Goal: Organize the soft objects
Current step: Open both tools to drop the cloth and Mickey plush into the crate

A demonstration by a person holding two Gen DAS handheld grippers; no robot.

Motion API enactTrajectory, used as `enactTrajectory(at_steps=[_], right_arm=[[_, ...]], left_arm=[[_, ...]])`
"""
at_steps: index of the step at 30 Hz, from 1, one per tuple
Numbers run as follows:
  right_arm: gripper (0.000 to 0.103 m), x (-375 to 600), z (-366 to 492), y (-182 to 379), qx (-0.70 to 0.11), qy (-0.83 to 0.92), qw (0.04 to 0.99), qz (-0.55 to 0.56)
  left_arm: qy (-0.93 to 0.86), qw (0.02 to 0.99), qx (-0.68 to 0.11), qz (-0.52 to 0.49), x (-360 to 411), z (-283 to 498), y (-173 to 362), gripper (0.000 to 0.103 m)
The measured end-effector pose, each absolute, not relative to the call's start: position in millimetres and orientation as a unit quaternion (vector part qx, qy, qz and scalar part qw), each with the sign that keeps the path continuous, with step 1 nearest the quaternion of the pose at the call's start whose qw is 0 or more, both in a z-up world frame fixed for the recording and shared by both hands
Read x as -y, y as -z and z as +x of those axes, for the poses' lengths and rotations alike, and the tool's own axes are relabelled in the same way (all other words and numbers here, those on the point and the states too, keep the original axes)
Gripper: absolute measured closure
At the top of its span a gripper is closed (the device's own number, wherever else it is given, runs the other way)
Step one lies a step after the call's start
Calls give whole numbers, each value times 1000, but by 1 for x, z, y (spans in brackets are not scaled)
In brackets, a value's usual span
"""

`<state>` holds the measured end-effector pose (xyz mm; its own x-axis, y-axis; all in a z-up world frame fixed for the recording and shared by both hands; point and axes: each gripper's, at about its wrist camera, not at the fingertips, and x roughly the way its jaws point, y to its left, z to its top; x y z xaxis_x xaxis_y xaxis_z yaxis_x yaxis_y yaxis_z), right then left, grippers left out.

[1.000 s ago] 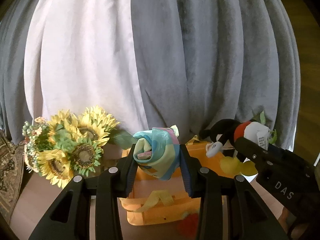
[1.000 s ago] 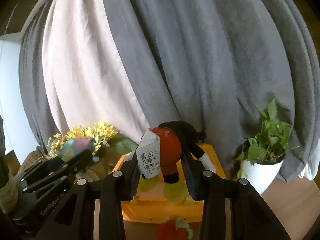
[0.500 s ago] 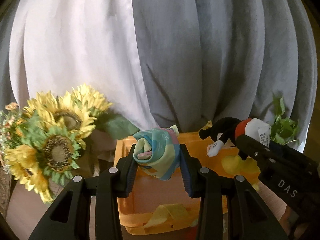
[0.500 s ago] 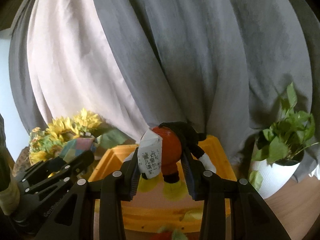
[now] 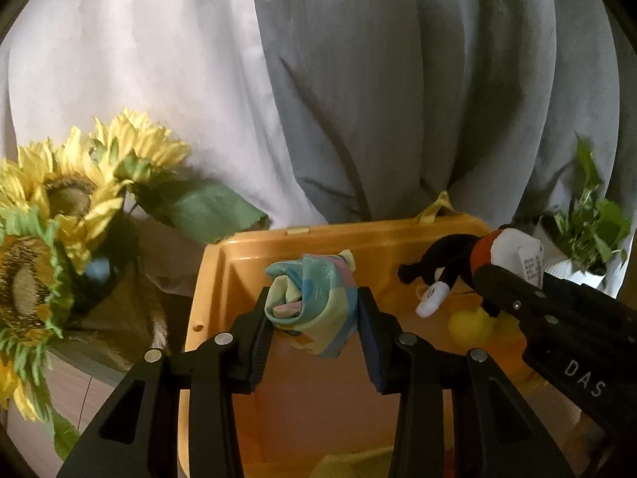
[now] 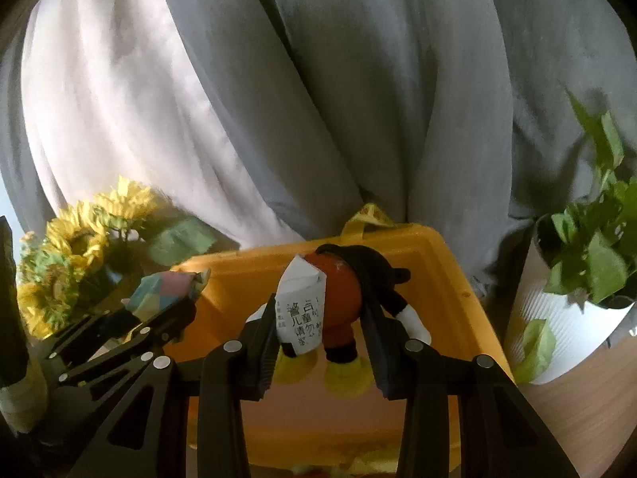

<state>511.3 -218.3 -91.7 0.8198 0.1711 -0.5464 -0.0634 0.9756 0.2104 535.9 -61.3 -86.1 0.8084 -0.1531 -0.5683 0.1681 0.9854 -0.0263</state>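
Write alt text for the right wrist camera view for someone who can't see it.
The right gripper holds a plush toy with a white tag above an orange bin. To its left, the left gripper holds a pastel cloth; sunflowers, a potted plant and curtains stand behind.

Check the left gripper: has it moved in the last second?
Yes. The left gripper, jaws shut on the cloth, has moved forward toward the bin, which now looms larger, and the sunflowers have slid left.
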Motion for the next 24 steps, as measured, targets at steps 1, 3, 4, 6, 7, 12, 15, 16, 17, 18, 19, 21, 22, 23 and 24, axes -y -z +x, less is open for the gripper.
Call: enactTrajectory(at_steps=[1,3,4,6,7,12,15,16,17,18,19,21,22,23,24], right_arm=[[61,219,514,94,-298,-61,948,93],[59,218,518,97,-309,-61,944,94],[55,218,520,99,-314,-60,943,93],[51,220,520,99,-317,-60,942,98],[47,221,519,98,-314,-59,942,100],[40,224,509,84,-294,-38,950,101],[37,230,501,77,-288,-26,951,107],[36,231,498,75,-286,-22,952,109],[35,232,494,72,-283,-18,953,111],[35,233,491,70,-280,-16,953,112],[35,234,487,68,-277,-15,954,113],[35,235,479,63,-274,-17,955,114],[35,235,476,61,-274,-19,955,115],[35,235,472,58,-273,-21,955,116],[34,235,468,56,-272,-22,955,116]], left_arm=[[85,950,-301,12,61,537,87,53],[87,949,-303,6,59,537,87,44],[85,950,-300,5,59,535,86,41],[82,952,-296,8,58,534,85,38],[80,952,-294,7,57,533,83,37],[78,955,-287,2,55,523,73,33],[77,958,-275,1,54,509,63,29],[76,960,-271,1,53,505,59,27],[74,961,-266,0,52,500,55,26],[73,962,-262,0,52,495,51,26],[73,963,-259,-1,51,491,48,26],[71,966,-251,0,50,480,41,24],[71,966,-247,0,50,475,37,23],[70,968,-243,1,49,469,34,22],[68,969,-239,1,49,462,30,21]])
